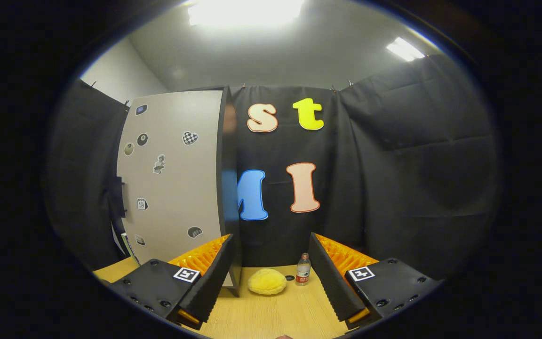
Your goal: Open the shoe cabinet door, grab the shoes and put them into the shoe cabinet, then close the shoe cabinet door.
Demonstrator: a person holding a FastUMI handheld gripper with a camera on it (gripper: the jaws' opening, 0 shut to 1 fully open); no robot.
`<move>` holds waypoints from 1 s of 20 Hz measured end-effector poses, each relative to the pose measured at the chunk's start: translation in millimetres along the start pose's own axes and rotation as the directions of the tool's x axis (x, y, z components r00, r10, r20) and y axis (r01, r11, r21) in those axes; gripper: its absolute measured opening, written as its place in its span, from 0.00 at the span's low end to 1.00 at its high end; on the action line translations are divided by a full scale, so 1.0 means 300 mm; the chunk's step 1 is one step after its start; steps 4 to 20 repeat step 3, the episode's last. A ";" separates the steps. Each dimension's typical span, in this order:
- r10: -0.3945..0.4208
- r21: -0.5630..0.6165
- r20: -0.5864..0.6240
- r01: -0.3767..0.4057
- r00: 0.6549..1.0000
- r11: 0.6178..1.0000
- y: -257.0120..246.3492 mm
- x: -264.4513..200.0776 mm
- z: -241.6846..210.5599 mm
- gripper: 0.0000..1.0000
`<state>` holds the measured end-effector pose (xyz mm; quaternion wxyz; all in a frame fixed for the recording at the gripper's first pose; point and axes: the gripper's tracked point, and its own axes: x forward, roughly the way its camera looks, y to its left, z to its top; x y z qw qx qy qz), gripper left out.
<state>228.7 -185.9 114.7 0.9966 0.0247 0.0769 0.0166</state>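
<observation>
The shoe cabinet (172, 174) is a tall grey panel with several stickers and a glossy dark edge, standing on the wooden table (275, 315) just beyond my left finger. A dark handle-like piece (115, 195) sits at the panel's far left edge. I cannot tell whether the door is open. A fluffy yellow shoe (266, 281) lies on the table between my fingers, a little ahead of them, to the right of the cabinet's dark edge. My gripper (269, 235) is open, with nothing between its fingers.
A small clear bottle with a red label (303, 269) stands upright just right of the yellow shoe, close to my right finger. Black cloth walls close the booth behind and to the right. Bare tabletop lies between my fingers and the shoe.
</observation>
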 end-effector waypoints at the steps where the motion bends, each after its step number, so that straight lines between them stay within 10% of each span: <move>1: 0.000 0.000 0.005 0.000 1.000 1.000 -0.003 -0.005 0.002 0.98; 20: 0.001 0.002 0.016 -0.001 1.000 1.000 -0.005 -0.014 0.016 0.98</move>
